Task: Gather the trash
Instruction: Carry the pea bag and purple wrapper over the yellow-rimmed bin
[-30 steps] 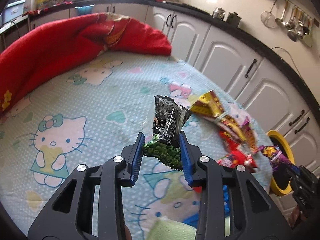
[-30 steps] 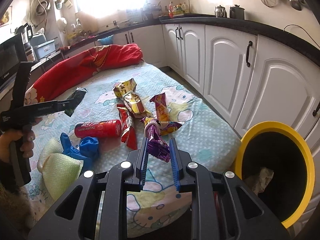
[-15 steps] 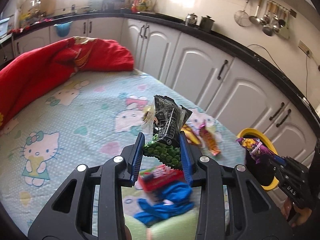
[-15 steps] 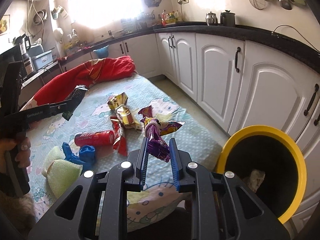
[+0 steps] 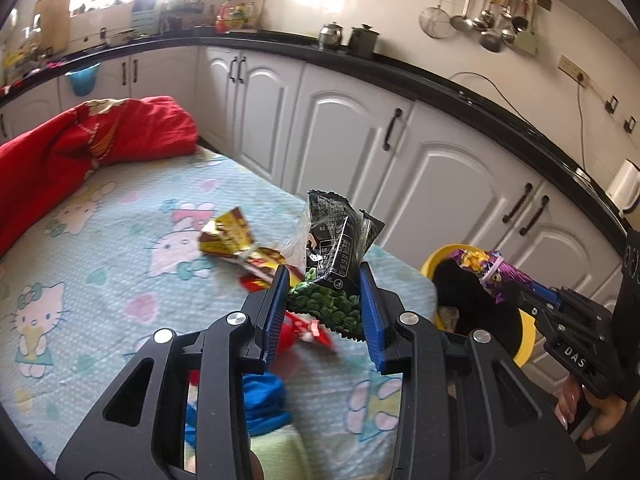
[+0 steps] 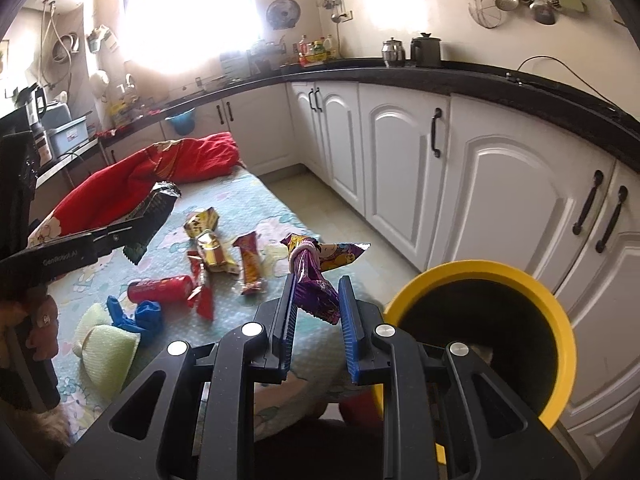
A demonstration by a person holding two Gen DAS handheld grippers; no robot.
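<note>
You are clamping a crinkled purple foil wrapper (image 6: 316, 292) in your right gripper (image 6: 316, 312), just beside the round yellow-rimmed bin (image 6: 560, 316); your left gripper (image 5: 325, 300) is pinching a black-and-green snack packet (image 5: 334, 248) farther from the bin. Releasing early is risking either falling outside its rim.

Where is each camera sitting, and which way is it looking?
Left wrist view: sits on the left gripper, looking along its fingers over the bed toward the cabinets; it holds a black wrapper; a hand on the right gripper shows at right.
Right wrist view: sits on the right gripper, looking at the yellow bin and bed; it holds a purple wrapper; the left gripper shows at left.
Both share the bed, bin, red blanket, cabinets and both wrappers.
</note>
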